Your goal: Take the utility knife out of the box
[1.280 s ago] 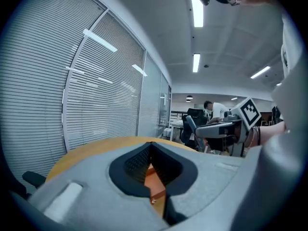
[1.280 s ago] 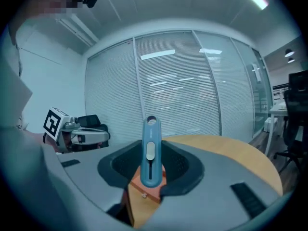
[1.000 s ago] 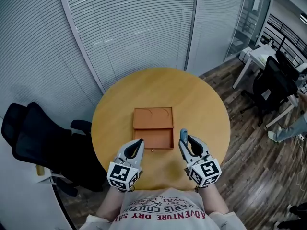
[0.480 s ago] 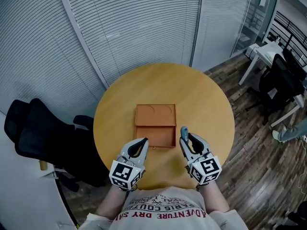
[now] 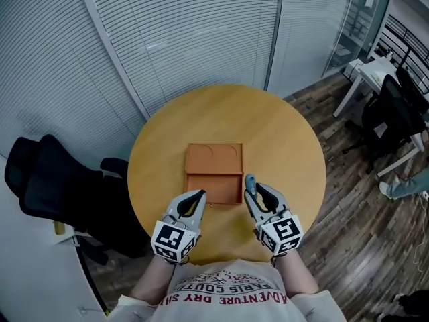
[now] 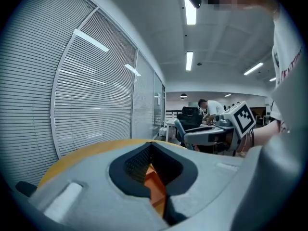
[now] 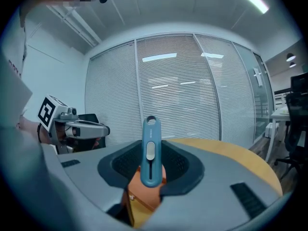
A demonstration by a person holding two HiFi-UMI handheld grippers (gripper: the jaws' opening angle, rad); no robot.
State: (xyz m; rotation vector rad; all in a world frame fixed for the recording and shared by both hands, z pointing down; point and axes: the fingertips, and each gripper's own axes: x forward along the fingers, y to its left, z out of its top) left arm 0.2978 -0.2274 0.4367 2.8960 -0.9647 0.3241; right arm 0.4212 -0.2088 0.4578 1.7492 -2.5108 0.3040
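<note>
An orange box [image 5: 213,159] lies in the middle of the round wooden table [image 5: 281,139], its drawer [image 5: 214,190] pulled out toward me. My right gripper [image 5: 253,190] is shut on the blue utility knife [image 5: 249,182], which stands upright just right of the drawer's corner. In the right gripper view the knife [image 7: 150,153] sticks up between the pads, with the box [image 7: 140,196] below it. Close to the drawer's near left corner hangs my left gripper [image 5: 197,197], its jaws together and holding nothing. Through their slit in the left gripper view shows a strip of the box [image 6: 155,192].
A black office chair [image 5: 47,180] stands left of the table. Slatted blinds and glass walls run behind it. White desks and dark chairs [image 5: 385,79] stand on the wooden floor at the right. A person [image 6: 210,110] sits far off at a desk.
The right gripper with the knife has drifted slightly left, closer to the drawer's right corner. The left gripper has stayed put.
</note>
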